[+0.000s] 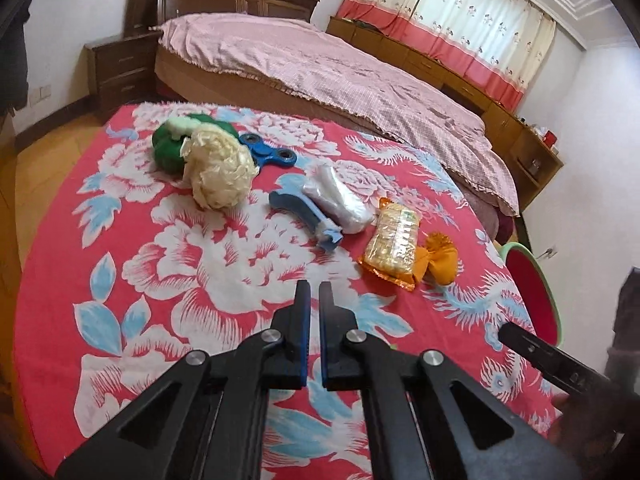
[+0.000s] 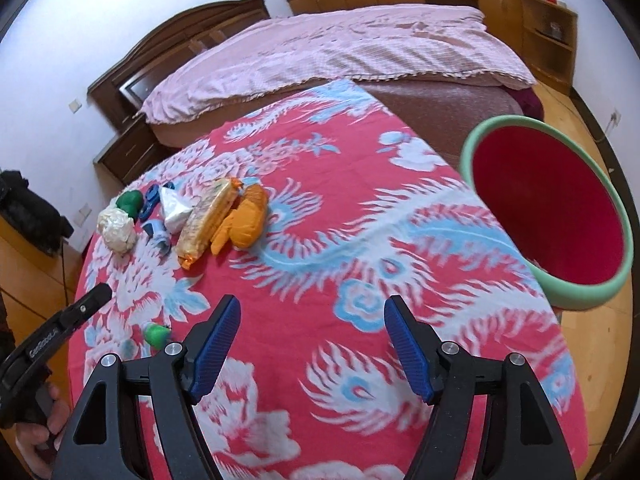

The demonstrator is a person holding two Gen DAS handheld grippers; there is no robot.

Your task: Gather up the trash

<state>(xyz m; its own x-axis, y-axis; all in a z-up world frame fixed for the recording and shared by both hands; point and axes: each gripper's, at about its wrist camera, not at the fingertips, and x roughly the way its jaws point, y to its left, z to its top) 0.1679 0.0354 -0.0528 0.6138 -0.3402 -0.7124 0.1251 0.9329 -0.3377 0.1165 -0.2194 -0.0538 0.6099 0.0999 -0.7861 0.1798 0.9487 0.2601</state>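
Left wrist view. Left gripper (image 1: 314, 292) up over the red flowery cloth (image 1: 180, 280), fingers almost together, nothing between them. Probably just waiting for its turn. Ahead, a little row of stuff, maybe laid out for easy picking: a cauliflower toy (image 1: 220, 168) leaning on a green toy (image 1: 168, 148), a blue spinner (image 1: 268, 152) just behind, a blue plastic piece (image 1: 304, 216) touching a crumpled clear wrapper (image 1: 340, 200), then a snack packet (image 1: 394, 244) touching an orange wrapper (image 1: 440, 258). Wrappers and packet look like the trash. Toys probably not.

Right wrist view. Right gripper (image 2: 312, 312) wide open, nothing held, over a bare part of the cloth. Looks ready to grab. Same row far off to the left: snack packet (image 2: 208, 216), orange wrapper (image 2: 248, 216), clear wrapper (image 2: 174, 208). A small green bit (image 2: 156, 334) alone near the left finger; hard to tell what. Red bin with a green rim (image 2: 592, 292) at the right, past the cloth's edge, tipped toward the camera, looks empty. Good spot for dropping trash in.
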